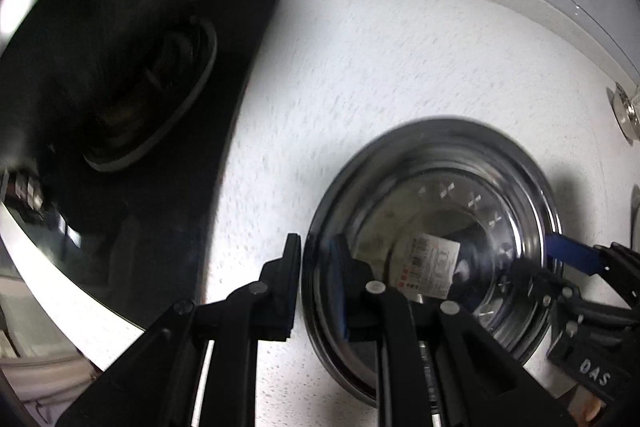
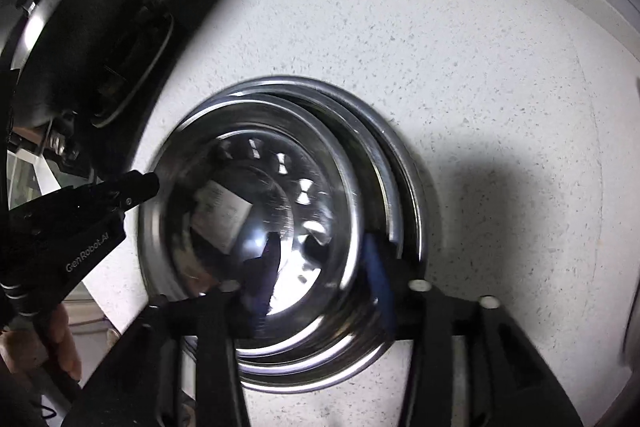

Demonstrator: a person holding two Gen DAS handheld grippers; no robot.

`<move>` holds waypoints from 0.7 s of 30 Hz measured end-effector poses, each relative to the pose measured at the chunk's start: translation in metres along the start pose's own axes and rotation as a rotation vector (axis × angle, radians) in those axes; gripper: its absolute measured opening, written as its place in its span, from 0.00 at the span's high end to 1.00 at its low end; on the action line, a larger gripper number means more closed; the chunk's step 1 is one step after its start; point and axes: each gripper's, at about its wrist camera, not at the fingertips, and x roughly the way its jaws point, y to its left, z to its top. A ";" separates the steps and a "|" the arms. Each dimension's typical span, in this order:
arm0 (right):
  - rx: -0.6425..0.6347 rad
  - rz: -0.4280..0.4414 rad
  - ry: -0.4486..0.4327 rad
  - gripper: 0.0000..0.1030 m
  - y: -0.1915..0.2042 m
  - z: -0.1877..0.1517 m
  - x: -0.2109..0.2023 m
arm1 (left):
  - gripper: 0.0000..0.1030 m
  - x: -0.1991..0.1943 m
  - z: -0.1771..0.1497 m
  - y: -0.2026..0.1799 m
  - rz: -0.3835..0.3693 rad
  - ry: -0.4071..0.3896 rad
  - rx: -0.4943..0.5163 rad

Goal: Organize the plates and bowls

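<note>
The left gripper [image 1: 316,283] straddles the near-left rim of a shiny steel bowl [image 1: 440,211], one finger outside the wall and the blue-padded finger inside, closed on that rim. The right gripper [image 2: 320,279] straddles the bowl's opposite rim the same way, a blue-padded finger [image 2: 378,275] outside and the other finger within the basin, gripping it too. Seen from the right wrist, the bowl [image 2: 256,211] sits in a stack of steel bowls [image 2: 400,155] whose rims show just beyond and to the right of it, on the speckled white bench [image 2: 460,67]. A white label [image 2: 222,211] lies on the bowl's inner bottom, ahead of the right gripper. Far left of both grippers is a dark stove burner [image 1: 160,95] on a black cooktop; motion blur softens its detail
</note>
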 end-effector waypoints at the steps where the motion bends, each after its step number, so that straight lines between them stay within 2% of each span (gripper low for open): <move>1: 0.009 0.010 -0.010 0.43 -0.001 0.000 -0.006 | 0.86 -0.009 0.003 -0.005 0.012 -0.028 0.017; 3: 0.027 0.010 -0.039 0.38 -0.009 -0.001 -0.020 | 0.85 -0.022 0.013 -0.015 0.009 -0.062 0.046; 7: 0.081 0.033 -0.084 0.37 -0.032 -0.006 -0.037 | 0.85 -0.037 0.027 -0.037 -0.033 -0.078 0.075; 14: 0.210 0.017 -0.177 0.36 -0.103 -0.027 -0.065 | 0.85 -0.044 0.041 -0.083 -0.132 -0.016 0.110; 21: 0.366 -0.065 -0.223 0.35 -0.184 -0.069 -0.113 | 0.85 -0.051 0.050 -0.165 -0.215 0.018 0.229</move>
